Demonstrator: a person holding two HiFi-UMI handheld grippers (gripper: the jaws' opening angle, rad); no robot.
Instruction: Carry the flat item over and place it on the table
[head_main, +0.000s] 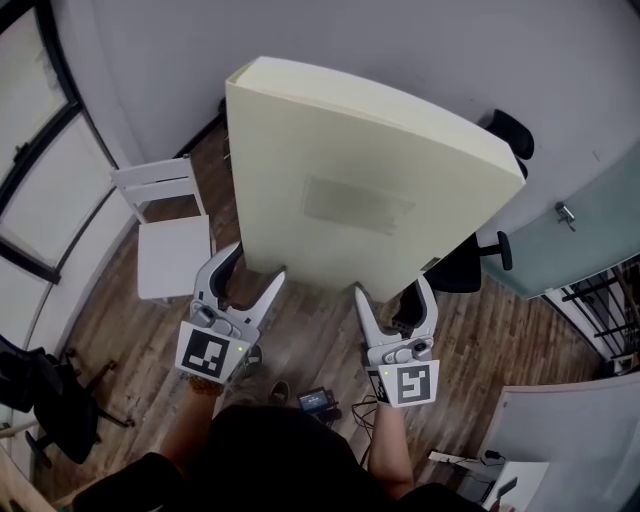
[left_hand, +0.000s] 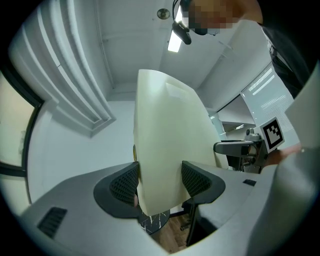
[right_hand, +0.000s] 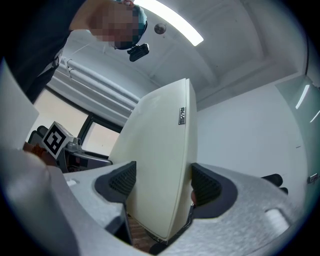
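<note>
Pinching the cream flat foam board (head_main: 350, 190) low, left tongs (head_main: 256, 266) and right tongs (head_main: 395, 291) are probably risking it toppling.

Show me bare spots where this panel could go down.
The white chair has a bare seat. Open wood floor lies between the black office chair and the white table, whose visible corner looks mostly bare. Crowded: black device and cables by the feet. The cream panel hides the floor ahead.
</note>
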